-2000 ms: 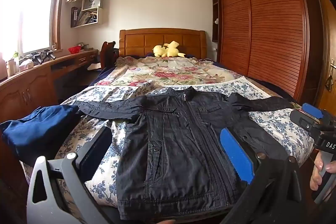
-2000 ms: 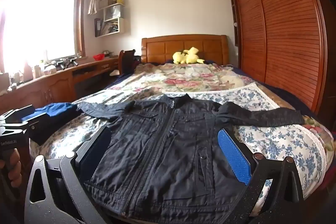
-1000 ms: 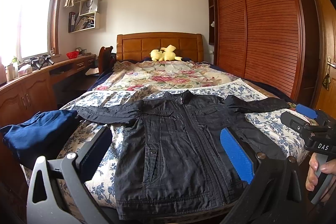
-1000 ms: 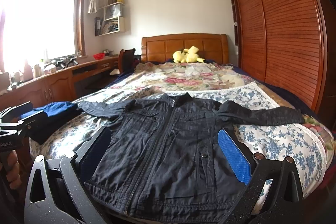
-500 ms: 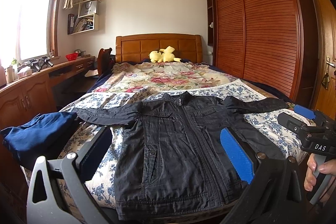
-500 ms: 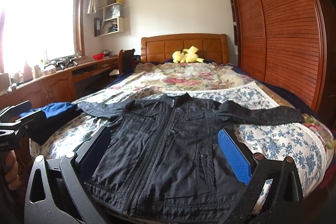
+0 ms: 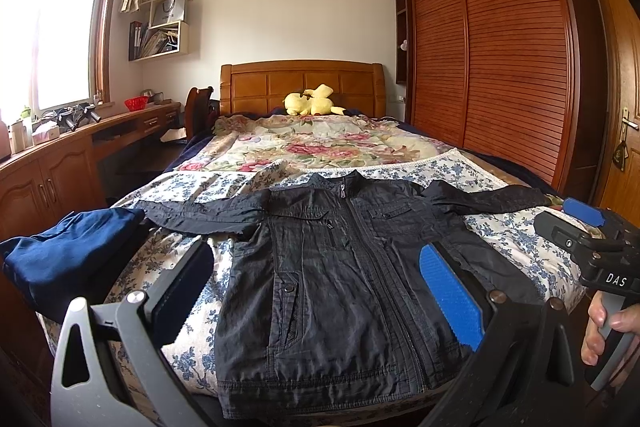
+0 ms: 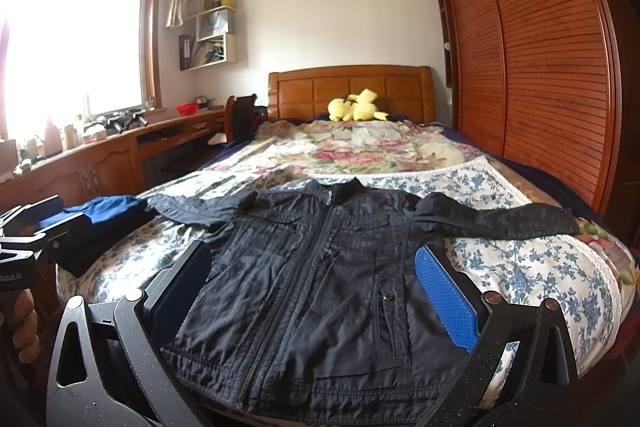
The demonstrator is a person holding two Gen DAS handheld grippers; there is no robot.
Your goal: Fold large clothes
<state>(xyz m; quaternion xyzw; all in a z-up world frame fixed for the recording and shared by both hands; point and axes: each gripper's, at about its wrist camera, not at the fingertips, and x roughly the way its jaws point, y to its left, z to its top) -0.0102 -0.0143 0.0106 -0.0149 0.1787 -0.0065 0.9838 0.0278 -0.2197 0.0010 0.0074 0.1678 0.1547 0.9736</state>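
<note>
Jacket (image 7: 340,287) hem behind tool fingers (image 7: 448,291); shelf items (image 8: 212,43) too small to tell.

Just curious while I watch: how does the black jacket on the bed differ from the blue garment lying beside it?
The black zip-front jacket lies spread flat, sleeves out to both sides; the dark blue cloth garment sits bunched in a compact pile. The jacket covers the middle of the floral bedspread; the blue garment sits at its left edge. The jacket shows pockets and snaps; the blue one looks plain. Neither is held.

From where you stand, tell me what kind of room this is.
A bedroom in a home. A bed with a wooden headboard fills the middle, a tall slatted wardrobe lines one wall, and a yellow stuffed toy sits near the headboard. A black jacket lies spread on the bed.
</note>
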